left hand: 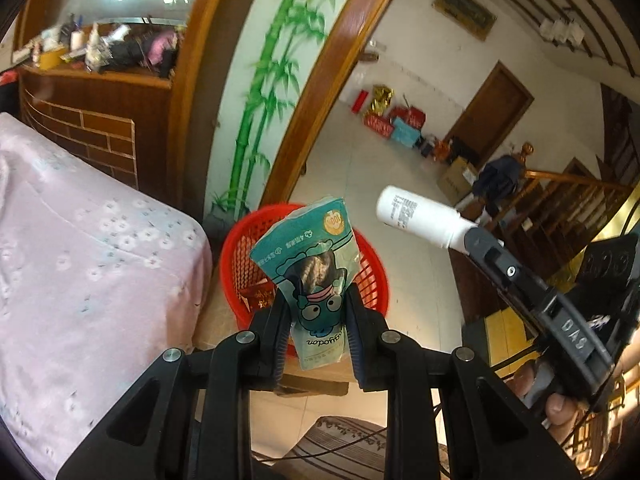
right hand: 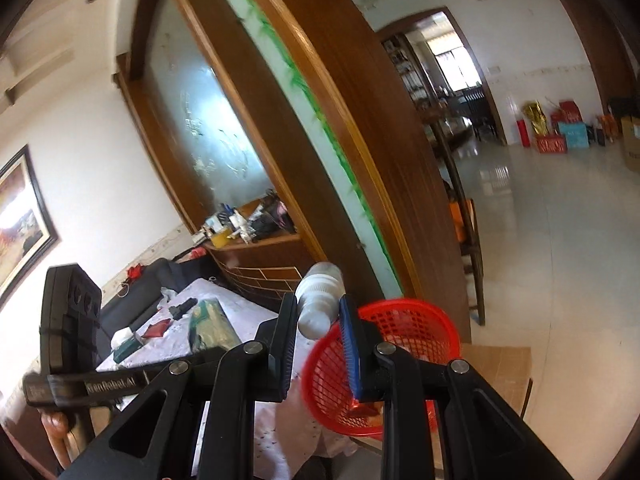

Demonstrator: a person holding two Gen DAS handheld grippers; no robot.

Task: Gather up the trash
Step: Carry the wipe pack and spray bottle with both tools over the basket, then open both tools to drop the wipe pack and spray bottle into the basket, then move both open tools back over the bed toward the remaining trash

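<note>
Left wrist view: my left gripper (left hand: 316, 312) is clamped on a teal snack packet (left hand: 316, 276), poised above the red basket (left hand: 240, 240). My right gripper (right hand: 318, 334) pinches a white bottle (right hand: 320, 300) near the rim. Letting go early could drop either onto the tiled floor (left hand: 360, 168). The basket sits beside a table with a floral cloth (left hand: 80, 260), in a wood-trimmed room.

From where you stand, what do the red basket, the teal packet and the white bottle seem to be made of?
Red basket: likely moulded plastic, going by its open lattice wall and even, bright colour.
Teal packet, held in the left tool: thin glossy plastic film, judging by its printed cartoon, clear window and crinkled edges.
White bottle, held in the right tool: probably smooth matte plastic, with a ribbed cap.
</note>
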